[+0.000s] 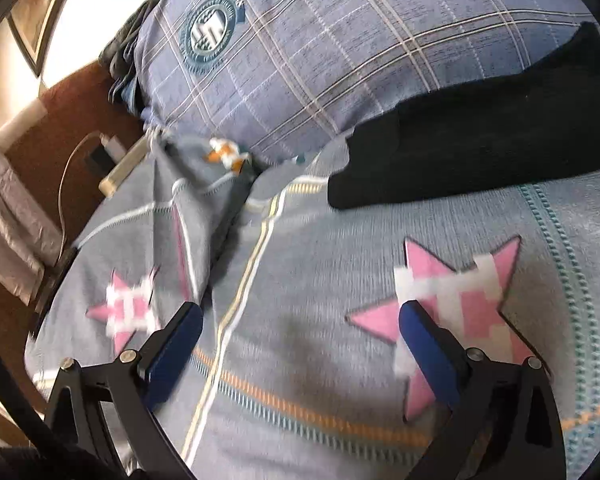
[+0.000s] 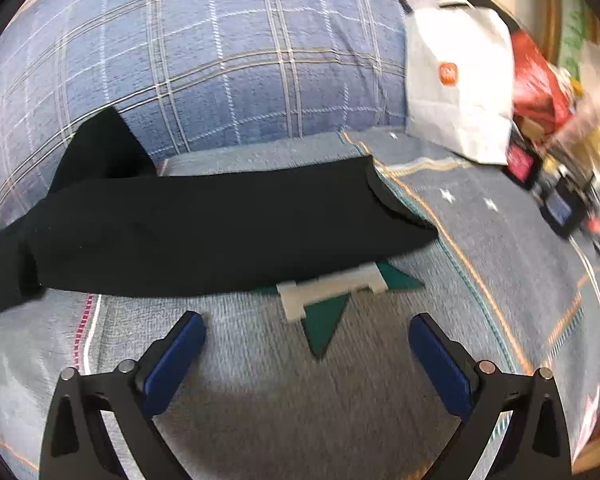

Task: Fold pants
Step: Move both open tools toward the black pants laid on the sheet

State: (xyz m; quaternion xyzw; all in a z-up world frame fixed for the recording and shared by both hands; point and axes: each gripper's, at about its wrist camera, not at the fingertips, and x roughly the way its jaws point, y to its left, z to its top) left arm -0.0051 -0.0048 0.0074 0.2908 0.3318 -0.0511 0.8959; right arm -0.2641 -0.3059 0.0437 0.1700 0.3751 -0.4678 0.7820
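Black pants (image 2: 204, 236) lie stretched sideways across the grey patterned bedspread (image 2: 340, 380), folded lengthwise into a long band. In the left wrist view one end of the pants (image 1: 480, 148) shows at the upper right, resting against a blue plaid pillow (image 1: 320, 48). My left gripper (image 1: 300, 316) hovers open over the bedspread, well short of the pants, with nothing between its blue pads. My right gripper (image 2: 306, 324) is open too, just in front of the pants' near edge, above a green star patch (image 2: 328, 320).
A large blue plaid pillow (image 2: 200, 60) stands behind the pants. A white paper bag (image 2: 460, 80), a red bag (image 2: 536, 84) and clutter sit at the right. A power strip (image 1: 124, 168) with a cable lies at the bed's left edge. Pink star patches (image 1: 460, 304) mark the bedspread.
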